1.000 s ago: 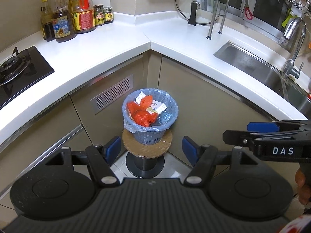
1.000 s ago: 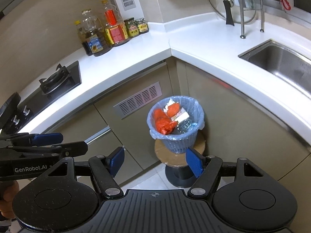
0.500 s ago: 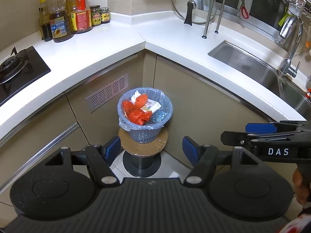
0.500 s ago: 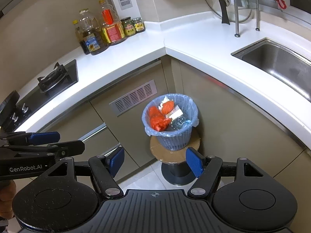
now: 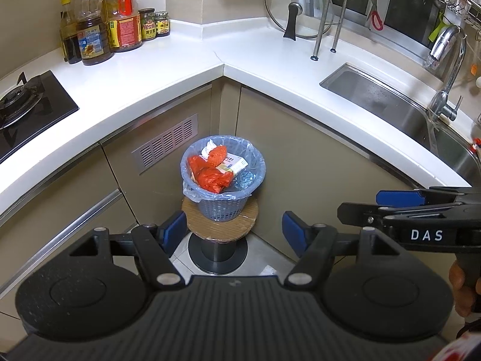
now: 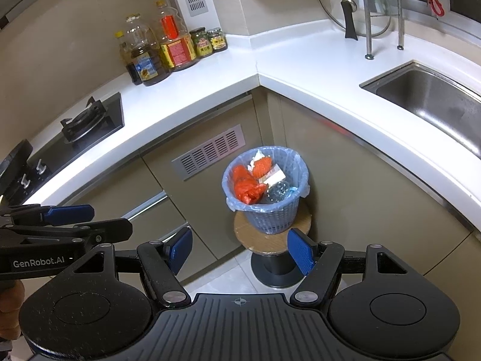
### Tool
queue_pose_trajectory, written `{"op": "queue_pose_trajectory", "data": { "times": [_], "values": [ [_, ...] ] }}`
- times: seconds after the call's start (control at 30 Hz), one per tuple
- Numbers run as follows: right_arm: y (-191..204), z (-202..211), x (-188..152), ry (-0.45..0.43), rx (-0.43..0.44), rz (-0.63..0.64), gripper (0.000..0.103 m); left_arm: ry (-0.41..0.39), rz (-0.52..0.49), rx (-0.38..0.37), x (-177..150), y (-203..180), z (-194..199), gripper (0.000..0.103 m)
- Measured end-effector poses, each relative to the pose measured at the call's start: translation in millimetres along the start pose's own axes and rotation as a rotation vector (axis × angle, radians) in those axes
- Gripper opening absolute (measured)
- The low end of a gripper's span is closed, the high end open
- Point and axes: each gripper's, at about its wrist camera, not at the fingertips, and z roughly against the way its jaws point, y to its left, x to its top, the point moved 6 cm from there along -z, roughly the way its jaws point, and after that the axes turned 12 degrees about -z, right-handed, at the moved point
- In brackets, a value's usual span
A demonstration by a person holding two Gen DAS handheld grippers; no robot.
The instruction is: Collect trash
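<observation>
A small blue trash basket (image 5: 222, 207) with a pale plastic liner (image 5: 192, 194) stands on a round wooden stool (image 5: 221, 230) in the cabinet corner. It holds orange-red bags (image 5: 210, 176), a white carton (image 5: 233, 162) and a crushed clear bottle (image 5: 245, 177). My left gripper (image 5: 234, 233) is open and empty, above and in front of the basket. My right gripper (image 6: 240, 248) is open and empty too, and the basket (image 6: 270, 216) shows between and above its fingers. Each gripper shows from the side in the other's view.
A white L-shaped counter (image 5: 168, 69) wraps the corner. Oil bottles and jars (image 5: 114, 27) stand at the back left, a gas hob (image 5: 27, 105) at left, a steel sink (image 5: 390, 102) with tap at right, a glass lid (image 5: 296, 15) behind. Floor tiles (image 5: 264, 264) lie below.
Both grippers have drawn back and up from the basket, so it looks smaller and farther. Both stay open and empty.
</observation>
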Motion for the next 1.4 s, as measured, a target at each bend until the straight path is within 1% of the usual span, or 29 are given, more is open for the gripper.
{"op": "queue_pose_trajectory", "data": {
  "times": [1.4],
  "values": [
    [3.4,-0.1,-0.3,-0.002,-0.002,-0.002,0.070,-0.001,0.004,-0.002,1.8,-1.5,-2.1,0.068]
  ]
}}
